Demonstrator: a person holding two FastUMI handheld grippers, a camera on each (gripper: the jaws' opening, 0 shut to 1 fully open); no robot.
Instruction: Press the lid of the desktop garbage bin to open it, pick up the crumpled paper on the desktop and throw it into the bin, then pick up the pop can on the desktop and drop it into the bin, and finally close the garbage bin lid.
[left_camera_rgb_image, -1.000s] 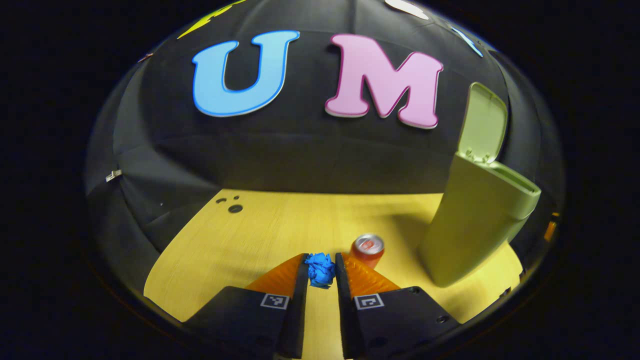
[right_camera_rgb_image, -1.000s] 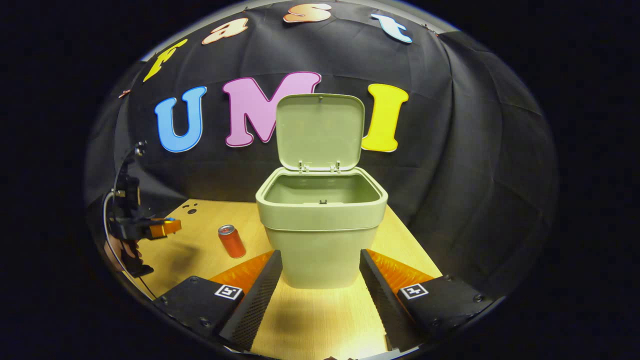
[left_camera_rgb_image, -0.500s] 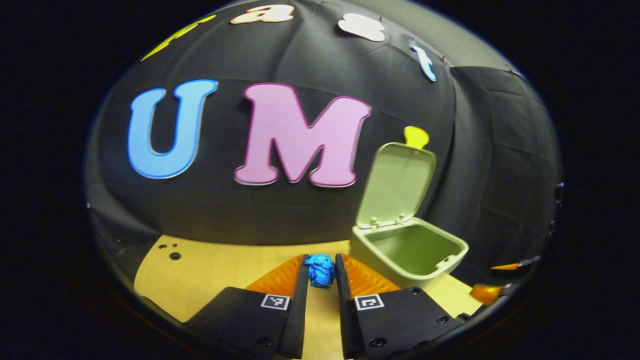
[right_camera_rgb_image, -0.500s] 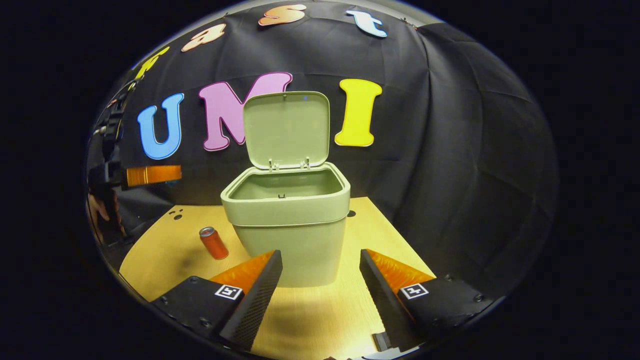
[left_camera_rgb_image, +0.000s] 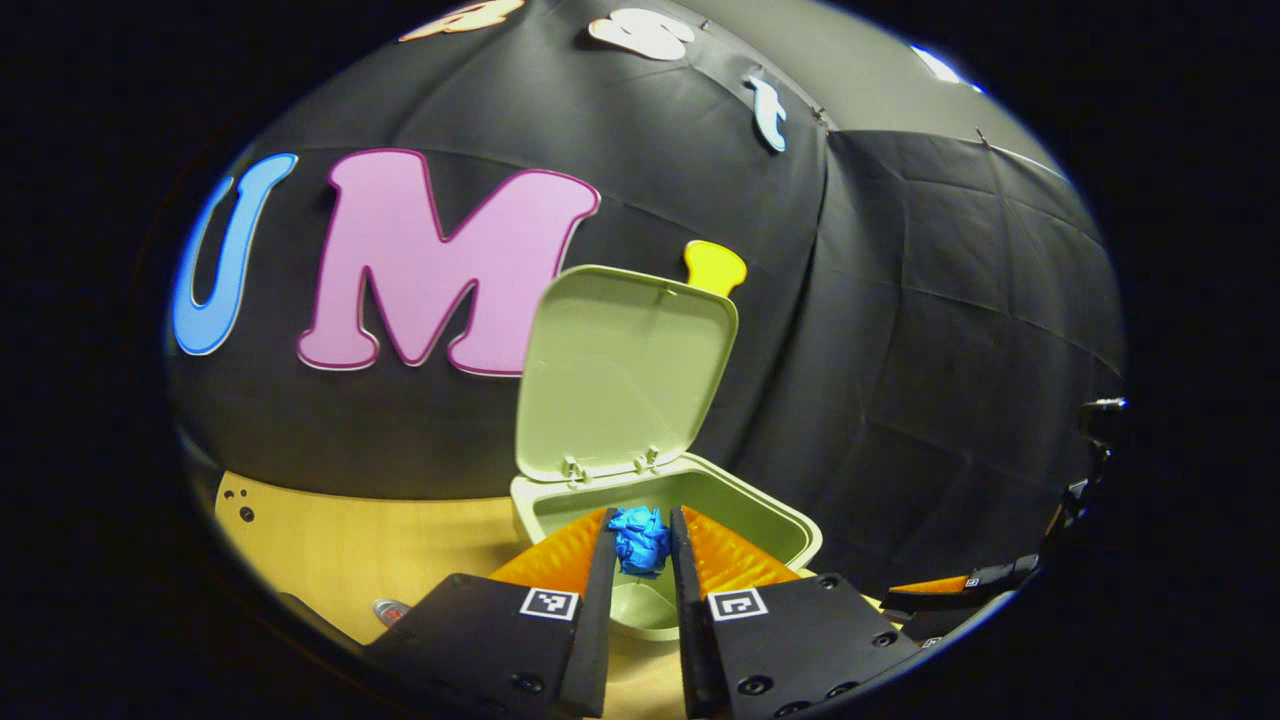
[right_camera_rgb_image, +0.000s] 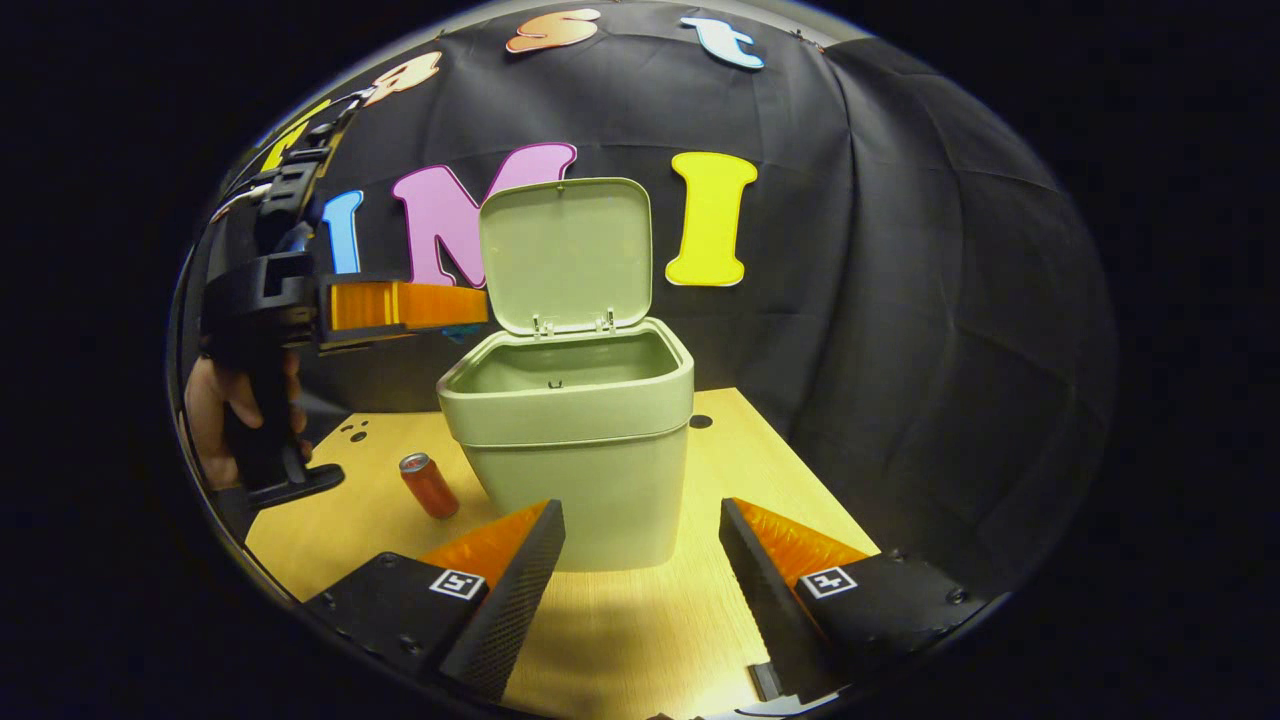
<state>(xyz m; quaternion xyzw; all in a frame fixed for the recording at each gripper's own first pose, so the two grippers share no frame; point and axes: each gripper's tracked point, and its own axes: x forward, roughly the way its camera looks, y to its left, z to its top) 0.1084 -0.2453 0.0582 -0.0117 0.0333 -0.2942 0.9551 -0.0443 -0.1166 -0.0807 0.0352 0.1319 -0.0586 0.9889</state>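
crumpled paper (left_camera_rgb_image: 640, 541), half hidden, pinched above open bin (left_camera_rgb_image: 770, 520).

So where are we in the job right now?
The bin lid is up, so that step is done. The left gripper pinches the blue paper ball at the bin's open mouth, not yet released. The can stands on the table beside the bin, untouched. The right gripper is open. Left: drop paper, bin the can, close lid.
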